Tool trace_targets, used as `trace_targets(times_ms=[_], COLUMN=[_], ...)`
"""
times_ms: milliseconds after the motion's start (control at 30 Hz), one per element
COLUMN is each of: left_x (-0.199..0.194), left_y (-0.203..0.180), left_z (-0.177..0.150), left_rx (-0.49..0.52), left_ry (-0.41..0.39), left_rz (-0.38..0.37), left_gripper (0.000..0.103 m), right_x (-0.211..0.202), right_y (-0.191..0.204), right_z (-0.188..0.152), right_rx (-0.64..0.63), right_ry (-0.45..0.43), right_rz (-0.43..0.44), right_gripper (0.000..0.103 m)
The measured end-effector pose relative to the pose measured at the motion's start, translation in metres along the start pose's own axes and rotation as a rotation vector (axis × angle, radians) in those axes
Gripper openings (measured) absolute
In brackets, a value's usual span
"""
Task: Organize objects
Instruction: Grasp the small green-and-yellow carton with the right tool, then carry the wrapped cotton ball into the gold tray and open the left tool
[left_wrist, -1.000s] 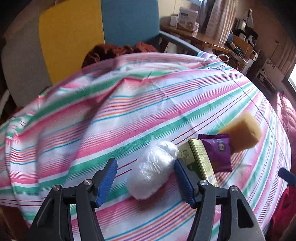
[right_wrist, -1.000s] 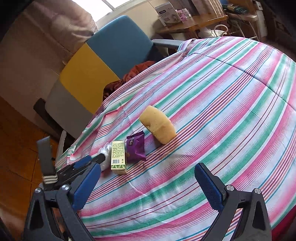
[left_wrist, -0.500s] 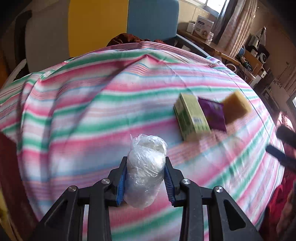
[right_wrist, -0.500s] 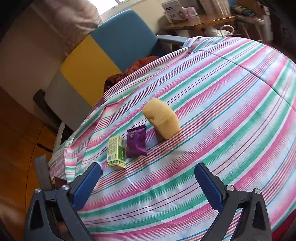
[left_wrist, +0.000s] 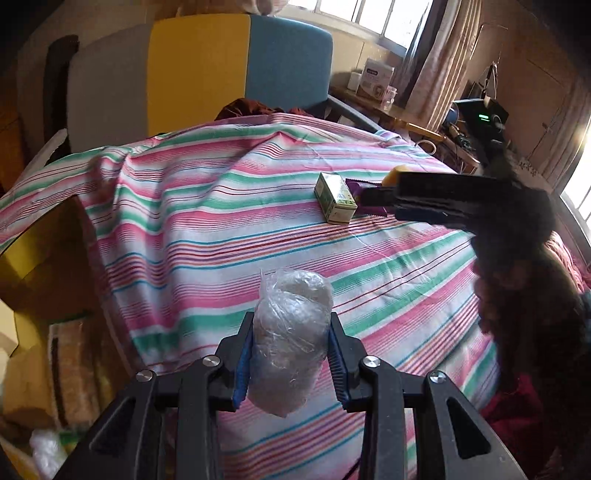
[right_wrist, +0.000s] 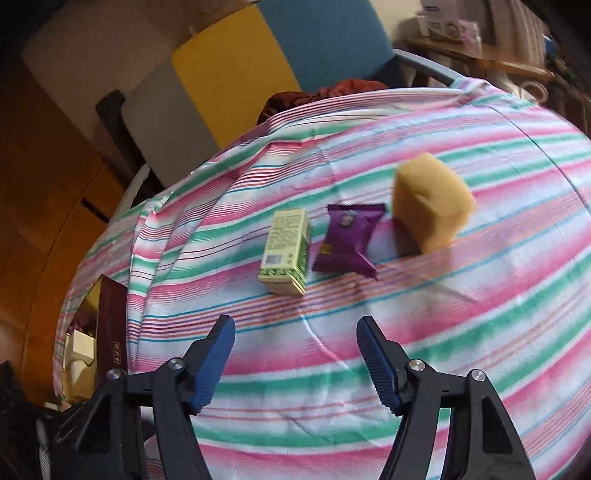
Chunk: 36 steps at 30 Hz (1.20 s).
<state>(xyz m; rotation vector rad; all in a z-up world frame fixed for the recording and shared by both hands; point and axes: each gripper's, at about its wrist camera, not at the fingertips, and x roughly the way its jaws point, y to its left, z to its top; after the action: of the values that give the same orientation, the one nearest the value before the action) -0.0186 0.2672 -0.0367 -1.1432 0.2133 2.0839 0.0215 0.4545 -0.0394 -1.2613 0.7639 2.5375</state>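
The left gripper (left_wrist: 290, 363) grips a plastic-wrapped bundle (left_wrist: 291, 332) above the surface's (left_wrist: 221, 229) near edge. The right gripper's (right_wrist: 295, 363) jaws are closing, empty, short of the green box (right_wrist: 286, 251).

The left gripper (left_wrist: 290, 363) is clamped on a clear plastic-wrapped bundle (left_wrist: 290, 336), its blue pads pressing the bundle's two sides, and holds it above the striped cloth (left_wrist: 207, 236) near the table's edge. Farther across the cloth lies a small green box (left_wrist: 335, 198), with a purple packet (left_wrist: 369, 201) just beside it on the right and a yellow sponge (left_wrist: 392, 177) peeking out behind. The right gripper (left_wrist: 397, 201) reaches in from the right, dark and blurred, its tip over the packet and hiding most of the sponge. Behind the table stands a chair with grey, yellow and blue panels (left_wrist: 207, 70).
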Motion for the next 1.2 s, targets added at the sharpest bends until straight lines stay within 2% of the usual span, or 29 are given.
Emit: trace_targets(times_ms=[233, 333, 367, 433, 533, 733, 867, 933, 1100, 1200], left_x=[-0.036, -0.047, -0.05, -0.057, -0.063, -0.079, -0.094, -0.104, -0.13, -0.133], left_y=[0.024, 0.034, 0.037, 0.043, 0.051, 0.078, 0.111, 0.134, 0.194, 0.216], left_z=[-0.01, -0.015, -0.016, -0.02, -0.021, -0.028, -0.034, -0.041, -0.057, -0.054], left_rx=[-0.054, -0.077, -0.081, -0.094, -0.117, -0.188, -0.288, -0.35, -0.491, -0.518], left_ry=[-0.037, -0.043, -0.047, -0.059, -0.069, -0.093, -0.108, -0.121, -0.152, -0.148], left_rz=[-0.005, 0.002, 0.006, 0.009, 0.016, 0.057, 0.08, 0.118, 0.202, 0.226], left_gripper=[0.035, 0.035, 0.035, 0.035, 0.035, 0.036, 0.035, 0.035, 0.035, 0.035], right_x=[0.055, 0.082, 0.09, 0.094, 0.087, 0.062, 0.044, 0.038, 0.036, 0.036], right_y=[0.025, 0.031, 0.033, 0.036, 0.043, 0.053, 0.06, 0.064, 0.066, 0.069], right_z=[0.041, 0.052, 0.052, 0.05, 0.039, -0.011, -0.045, -0.059, -0.066, -0.069], right_rx=[-0.092, -0.111, -0.12, -0.132, -0.178, -0.284, -0.318, -0.342, -0.37, -0.394], right_ry=[0.033, 0.077, 0.1, 0.106, 0.129, 0.19, 0.211, 0.195, 0.169, 0.159], right_rz=[-0.119, -0.139, -0.153, -0.162, -0.125, -0.054, -0.006, -0.007, -0.012, -0.024], right_gripper=[0.067, 0.048, 0.03, 0.03, 0.03, 0.03, 0.03, 0.031, 0.031, 0.031])
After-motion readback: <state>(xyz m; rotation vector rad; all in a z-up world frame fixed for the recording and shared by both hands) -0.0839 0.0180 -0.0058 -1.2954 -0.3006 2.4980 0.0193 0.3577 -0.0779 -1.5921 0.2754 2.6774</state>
